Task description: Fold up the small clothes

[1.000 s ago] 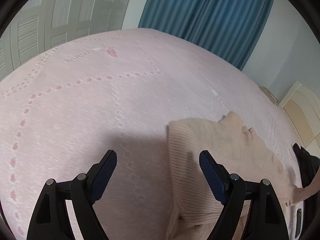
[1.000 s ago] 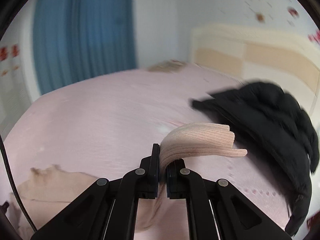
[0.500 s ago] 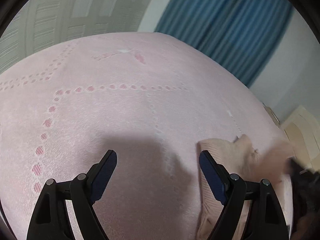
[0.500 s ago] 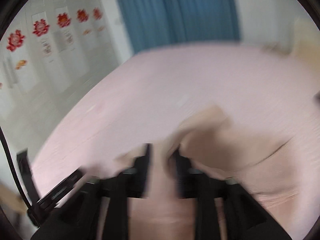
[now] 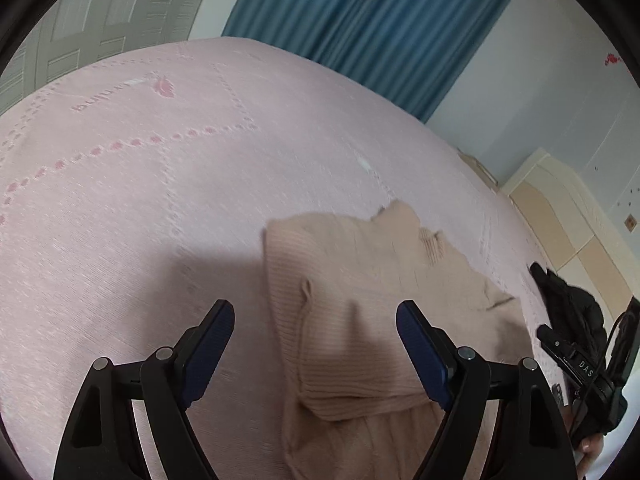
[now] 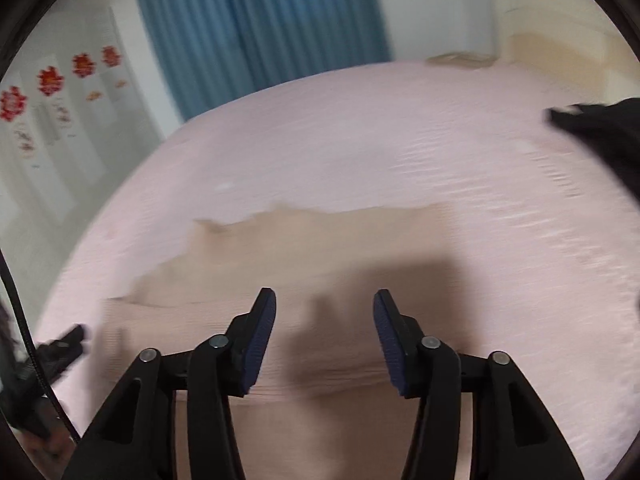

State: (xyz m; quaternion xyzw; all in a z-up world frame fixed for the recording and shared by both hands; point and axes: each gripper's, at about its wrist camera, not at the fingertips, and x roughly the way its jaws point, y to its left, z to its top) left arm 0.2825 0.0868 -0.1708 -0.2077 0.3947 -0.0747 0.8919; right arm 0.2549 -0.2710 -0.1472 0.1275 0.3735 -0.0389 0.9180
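A beige ribbed knit sweater [image 5: 360,280] lies on the pink bed cover [image 5: 160,200], with one part folded over its body and a ribbed edge near the camera. My left gripper [image 5: 314,308] hovers over its near left side. Its jaws are wide and closing slightly, pinching nothing. In the right wrist view the sweater [image 6: 320,248] is blurred and lies flat under my right gripper [image 6: 325,294]. Those jaws are opening, with no cloth pressed between the pads. The right gripper's black body [image 5: 580,364] shows at the left view's right edge.
A black garment [image 5: 572,304] lies on the bed right of the sweater, also seen as the dark heap [image 6: 600,128]. A cream headboard [image 6: 560,32] stands behind it and blue curtains [image 5: 380,20] hang at the far side. Pink cover [image 6: 360,140] stretches beyond the sweater.
The right gripper let go of the beige sleeve it held raised, swung down and left over the sweater, and its jaws parted. The sleeve now lies on the sweater. The left gripper stayed wide.
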